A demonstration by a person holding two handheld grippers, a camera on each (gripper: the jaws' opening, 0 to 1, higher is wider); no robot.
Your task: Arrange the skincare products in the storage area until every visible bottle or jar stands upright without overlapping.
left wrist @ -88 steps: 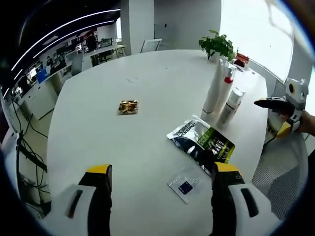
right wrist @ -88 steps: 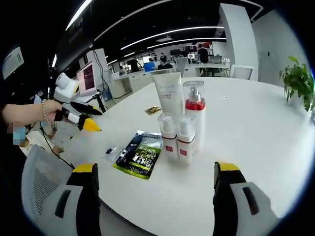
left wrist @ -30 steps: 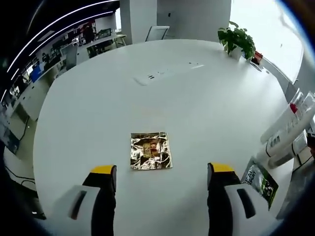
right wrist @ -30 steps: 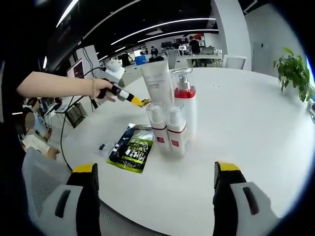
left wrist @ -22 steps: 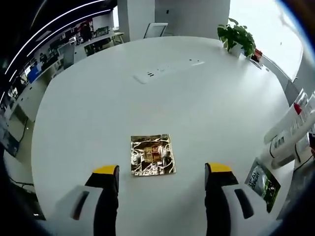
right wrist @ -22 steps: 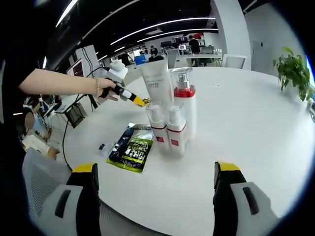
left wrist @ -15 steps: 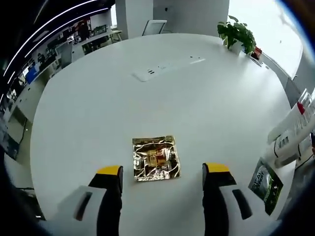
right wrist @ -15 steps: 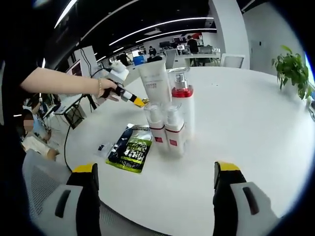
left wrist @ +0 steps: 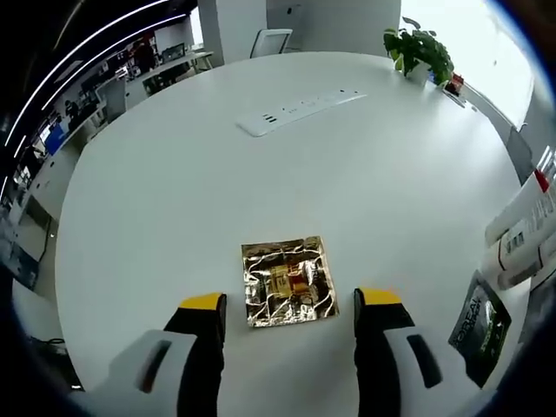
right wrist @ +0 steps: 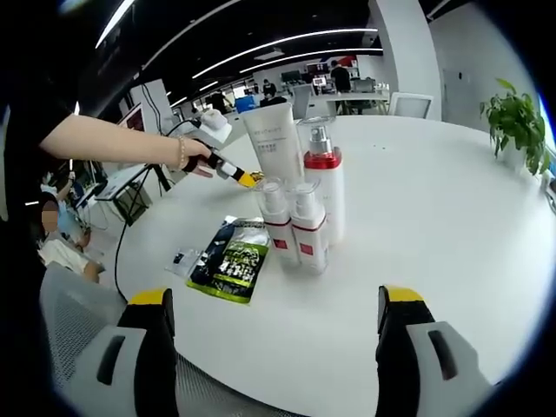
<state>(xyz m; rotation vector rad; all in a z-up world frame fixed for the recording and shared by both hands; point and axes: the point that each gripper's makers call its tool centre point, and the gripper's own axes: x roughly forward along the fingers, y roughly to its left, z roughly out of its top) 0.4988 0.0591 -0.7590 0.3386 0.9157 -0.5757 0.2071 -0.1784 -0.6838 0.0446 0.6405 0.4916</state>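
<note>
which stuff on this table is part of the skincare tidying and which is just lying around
Part of the job:
- white tube
- red-collared pump bottle
- two small bottles, upright in front of it
- gold sachet, flat between the left tool's jaws

Lying about:
- green-and-black pouch
- small clear packet
- power strip
- plant

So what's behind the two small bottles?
Behind the small bottles stand a white tube and a red-collared pump bottle, both upright. Their bases are hidden by the front pair.
</note>
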